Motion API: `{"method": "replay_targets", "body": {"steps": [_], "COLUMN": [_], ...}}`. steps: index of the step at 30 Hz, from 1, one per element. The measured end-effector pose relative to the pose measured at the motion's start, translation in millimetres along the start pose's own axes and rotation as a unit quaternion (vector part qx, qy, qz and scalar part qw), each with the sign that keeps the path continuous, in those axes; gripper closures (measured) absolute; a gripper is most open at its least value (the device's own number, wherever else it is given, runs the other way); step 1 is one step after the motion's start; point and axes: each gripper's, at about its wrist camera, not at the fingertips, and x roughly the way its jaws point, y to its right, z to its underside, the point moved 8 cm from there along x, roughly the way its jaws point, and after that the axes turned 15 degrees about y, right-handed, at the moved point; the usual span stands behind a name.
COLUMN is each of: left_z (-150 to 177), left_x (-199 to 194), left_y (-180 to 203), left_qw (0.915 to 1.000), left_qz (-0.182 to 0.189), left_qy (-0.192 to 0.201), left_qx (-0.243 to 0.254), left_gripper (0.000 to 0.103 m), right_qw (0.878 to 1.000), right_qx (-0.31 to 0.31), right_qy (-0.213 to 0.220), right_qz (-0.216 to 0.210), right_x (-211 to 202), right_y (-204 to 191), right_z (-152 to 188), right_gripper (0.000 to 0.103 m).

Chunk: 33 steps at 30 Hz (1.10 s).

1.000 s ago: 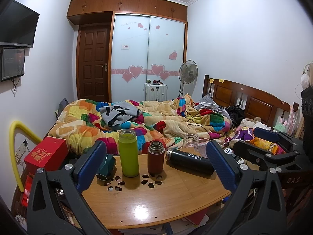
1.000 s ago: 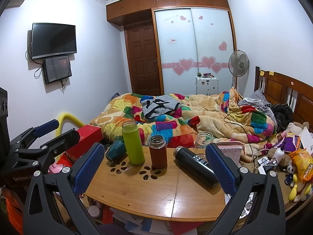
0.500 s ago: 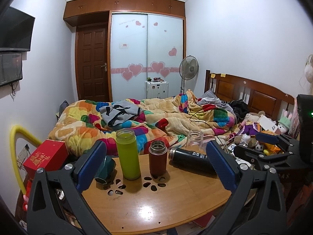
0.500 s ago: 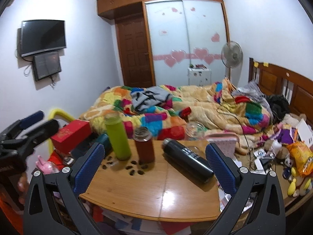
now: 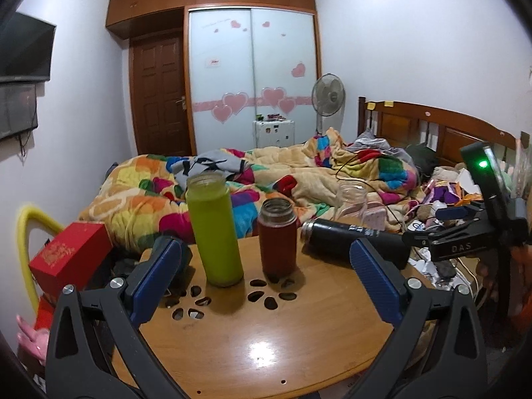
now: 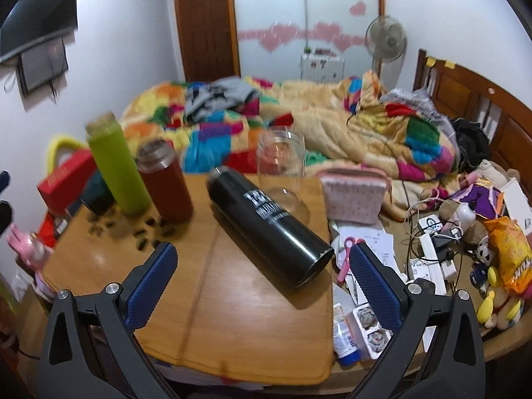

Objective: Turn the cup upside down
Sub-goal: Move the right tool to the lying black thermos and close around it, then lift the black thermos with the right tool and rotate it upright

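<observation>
On the wooden table (image 5: 266, 339) stand a green cup (image 5: 214, 229) and a red-brown cup (image 5: 277, 237), both upright with open mouths. A black flask (image 6: 269, 224) lies on its side, and a clear glass jar (image 6: 281, 169) stands upright behind it. My left gripper (image 5: 262, 282) is open and empty, in front of the green and red-brown cups. My right gripper (image 6: 262, 281) is open and empty, just short of the black flask's near end; it also shows in the left wrist view (image 5: 465, 229) at the right.
A dark teal cup (image 5: 181, 259) sits at the table's left edge behind my left finger. A red box (image 5: 69, 256) lies left of the table. A pink pouch (image 6: 354, 194), papers, scissors and cables clutter the right. A bed with a colourful quilt (image 5: 266, 183) lies behind.
Both grippers have moved forward and lower toward the table. The right one has tilted down and come close to the black flask. The cups have not moved.
</observation>
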Motion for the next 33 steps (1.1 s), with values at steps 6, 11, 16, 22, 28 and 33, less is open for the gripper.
{"method": "replay_targets", "body": {"steps": [6,11,16,22,28,33], "left_z": [27.2,41.9,56.3,81.1,95.4,103.0], "left_x": [10.1,13.0,16.1,26.3,33.1,28.5], "left_y": [-6.1,-6.0,0.1,15.0,24.6,29.0], "left_qw": [0.9997,0.9999,1.0,0.9991,0.9979,0.9976], "left_qz": [0.011,0.003,0.002,0.01,0.019,0.028], "left_qy": [0.008,0.004,-0.003,-0.034,-0.055,-0.05], "left_qx": [-0.02,-0.01,0.002,0.022,0.03,0.039], "left_gripper": [0.0,0.0,0.0,0.0,0.0,0.0], "right_qw": [0.996,0.988,0.981,0.985,0.984,0.98], "right_qx": [-0.04,-0.071,-0.108,-0.08,-0.046,-0.02], "right_qy": [-0.075,-0.133,-0.16,-0.14,-0.141,-0.172], "right_qz": [-0.009,-0.024,-0.035,-0.063,-0.094,-0.101], "right_x": [57.7,97.2,108.3,97.0,74.7,53.4], "right_y": [14.6,16.4,12.6,1.5,-20.9,-36.4], "right_z": [22.6,40.4,50.6,49.4,58.0,72.4], "right_gripper": [0.002,0.011,0.021,0.035,0.042,0.042]}}
